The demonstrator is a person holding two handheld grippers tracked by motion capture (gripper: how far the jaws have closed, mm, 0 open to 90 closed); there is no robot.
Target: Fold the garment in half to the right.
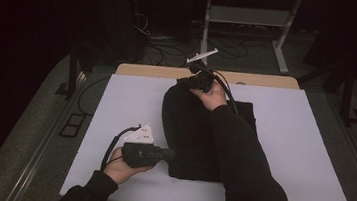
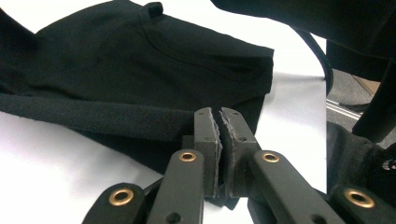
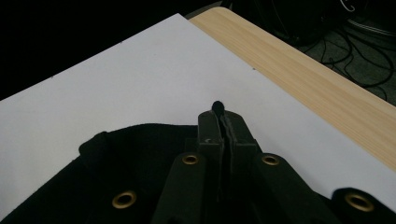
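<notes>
One black garment [image 1: 188,131] lies mid-sheet on the white board [image 1: 306,159], its far edge near the wooden table strip [image 3: 299,70]. Soft, limp, light cloth; best taken at hems or corners. Right gripper [image 3: 223,116], at the garment's far edge, is clamped on a fabric nub. Left gripper [image 2: 219,122], at the near-left corner, is pinched closed on the hem.
</notes>
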